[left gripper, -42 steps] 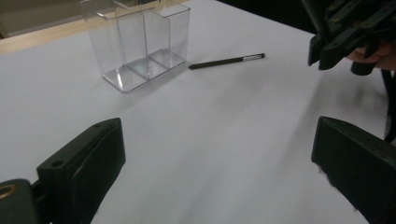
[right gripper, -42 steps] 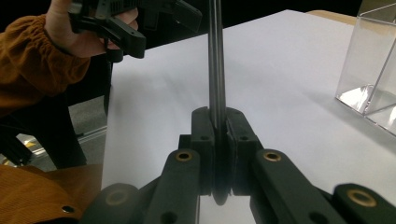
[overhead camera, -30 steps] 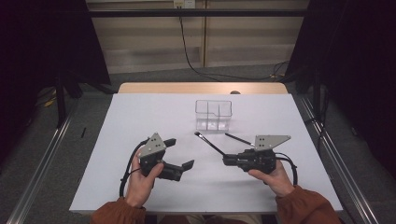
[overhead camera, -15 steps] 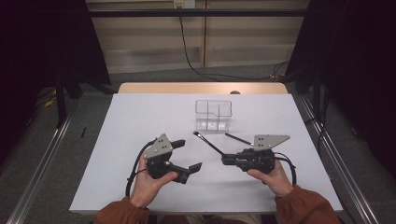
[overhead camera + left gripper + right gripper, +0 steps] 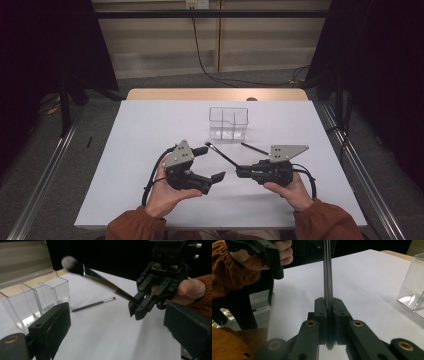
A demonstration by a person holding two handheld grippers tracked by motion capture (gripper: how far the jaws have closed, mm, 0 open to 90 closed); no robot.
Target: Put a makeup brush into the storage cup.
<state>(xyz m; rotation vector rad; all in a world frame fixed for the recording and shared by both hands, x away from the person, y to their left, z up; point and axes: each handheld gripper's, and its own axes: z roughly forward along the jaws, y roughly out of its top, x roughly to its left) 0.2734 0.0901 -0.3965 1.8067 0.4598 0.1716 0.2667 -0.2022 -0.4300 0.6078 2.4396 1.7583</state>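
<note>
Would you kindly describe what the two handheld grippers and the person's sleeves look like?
Both the left gripper and the right gripper are matte black, with linkage jaws pinned by brass-coloured rivets. Each carries a grey three-cornered plate on top and trails a looping black cable. The person's sleeves are rust-orange corduroy with gathered cuffs.

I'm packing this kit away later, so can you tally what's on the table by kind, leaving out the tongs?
Makeup brushes: 2, one held in the right tongs by its handle, one lying on the table
Clear plastic organizers: 1
Total: 3
</note>
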